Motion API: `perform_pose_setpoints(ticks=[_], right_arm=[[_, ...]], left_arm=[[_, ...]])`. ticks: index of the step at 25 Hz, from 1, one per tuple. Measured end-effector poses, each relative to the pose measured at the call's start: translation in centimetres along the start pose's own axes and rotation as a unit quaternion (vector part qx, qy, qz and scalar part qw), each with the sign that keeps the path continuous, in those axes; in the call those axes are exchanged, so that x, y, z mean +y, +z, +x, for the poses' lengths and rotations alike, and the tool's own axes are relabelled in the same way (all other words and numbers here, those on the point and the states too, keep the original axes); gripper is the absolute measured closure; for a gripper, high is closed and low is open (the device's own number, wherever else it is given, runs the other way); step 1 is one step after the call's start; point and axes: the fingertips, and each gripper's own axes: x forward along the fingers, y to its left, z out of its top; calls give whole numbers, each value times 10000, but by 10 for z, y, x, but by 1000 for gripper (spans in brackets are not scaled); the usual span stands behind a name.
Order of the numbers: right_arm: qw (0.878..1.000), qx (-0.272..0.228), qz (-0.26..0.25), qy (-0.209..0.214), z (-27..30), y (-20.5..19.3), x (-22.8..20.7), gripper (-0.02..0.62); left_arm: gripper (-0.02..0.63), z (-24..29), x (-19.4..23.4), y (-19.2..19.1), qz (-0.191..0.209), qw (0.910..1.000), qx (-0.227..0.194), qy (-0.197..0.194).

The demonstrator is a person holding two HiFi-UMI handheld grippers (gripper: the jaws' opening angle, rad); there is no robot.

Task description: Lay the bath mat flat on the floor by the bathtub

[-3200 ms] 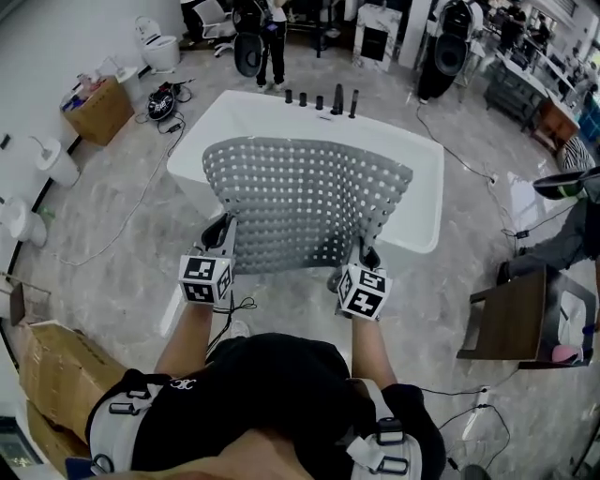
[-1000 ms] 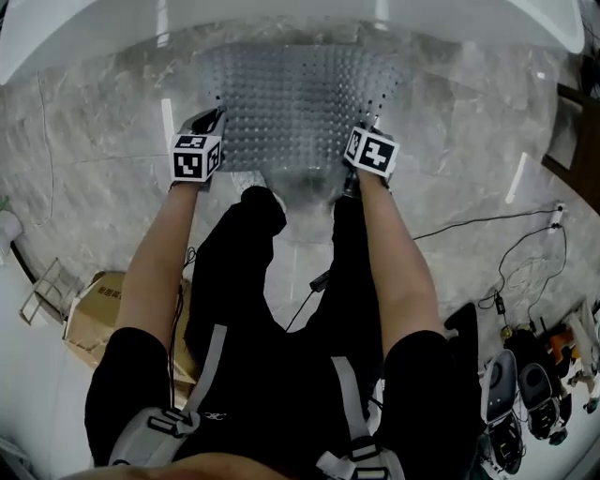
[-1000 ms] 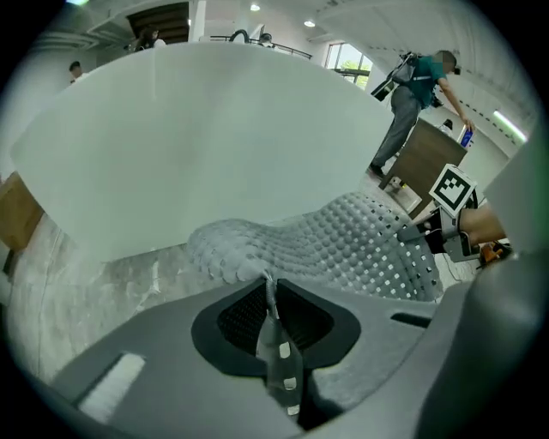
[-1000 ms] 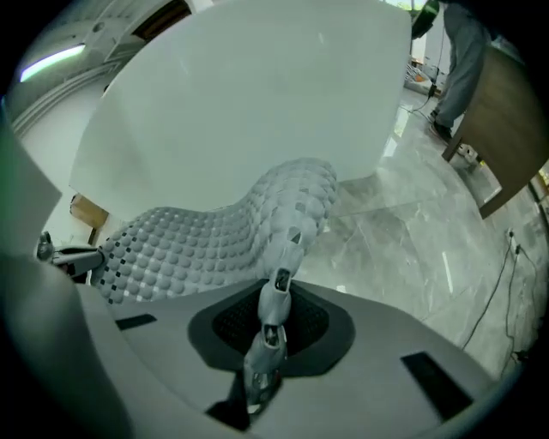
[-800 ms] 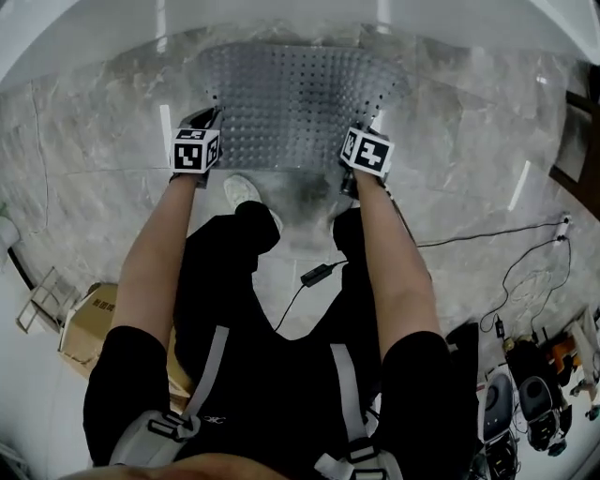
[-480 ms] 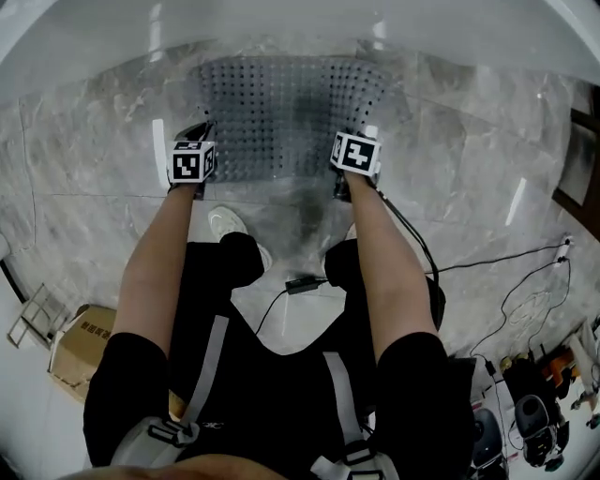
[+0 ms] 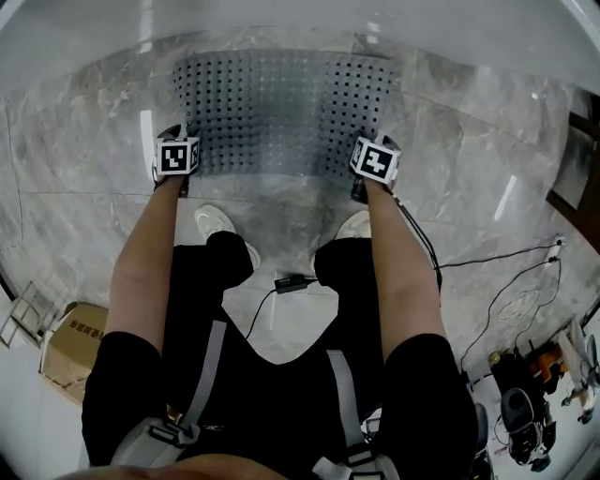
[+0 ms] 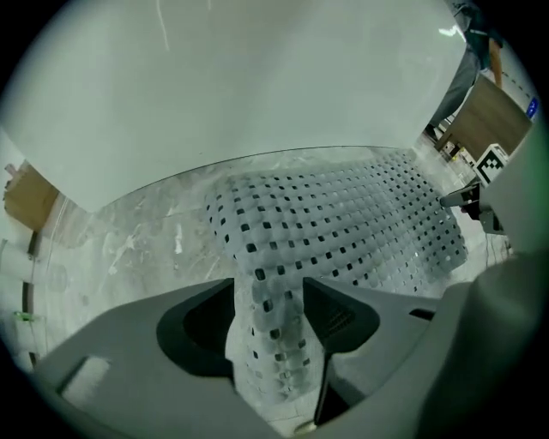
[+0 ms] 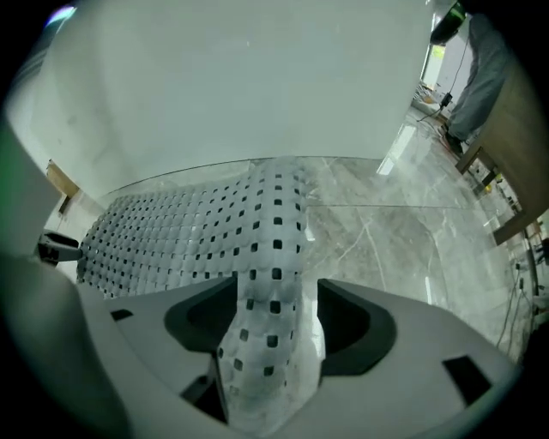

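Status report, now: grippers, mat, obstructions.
Left gripper, right gripper: jaws just opened, mat corners between them, unpinched. Mat down on floor beside tub, near corners raised. Nothing in the way.

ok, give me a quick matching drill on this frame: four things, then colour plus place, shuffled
Things:
1. bath mat
2. bathtub
3. cardboard box
4. cable adapter

Colour and place:
A. brown, lower left of the head view
B. black, near the middle of the head view
C. white, along the top of the head view
D. grey, full of holes, spread on the floor

Pairs: 1-D, 2-C, 3-A, 4-B
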Motion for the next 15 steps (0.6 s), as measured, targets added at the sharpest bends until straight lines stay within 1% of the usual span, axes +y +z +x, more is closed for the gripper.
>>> perform_pose_setpoints(ticks=[1,3,6,7,8,9,10,11,12,15], right_arm=[[10000,-80,-55,14,-9,2,1,327],[9997,-163,-125,95,-35,5,9,327],[9983,-302,-104,490,-90,17,39,336],[9973,-389,-117,617,-111,23,49,364],[9962,-475,-153,714,-132,30,59,403],[9952,-541,-213,782,-154,36,68,442],[9944,-590,-296,827,-177,41,76,478],[9935,-643,-394,857,-202,45,84,533],[9924,-709,-490,881,-228,48,92,557],[9881,-1025,-635,959,-308,64,114,586]], left_arm=[[364,-5,-2,-3,-4,10000,23,-83],[364,-31,-7,-3,16,9999,-8,-153],[367,-90,-21,5,39,9991,-296,-302],[369,-112,-26,12,60,9984,-447,-341],[411,-135,-31,19,71,9975,-614,-353],[517,-160,-36,27,65,9963,-780,-346],[588,-186,-41,34,38,9951,-927,-350],[601,-212,-47,39,-9,9937,-1051,-387],[601,-239,-53,43,-77,9921,-1167,-449],[601,-322,-66,61,-363,9846,-1598,-609]])
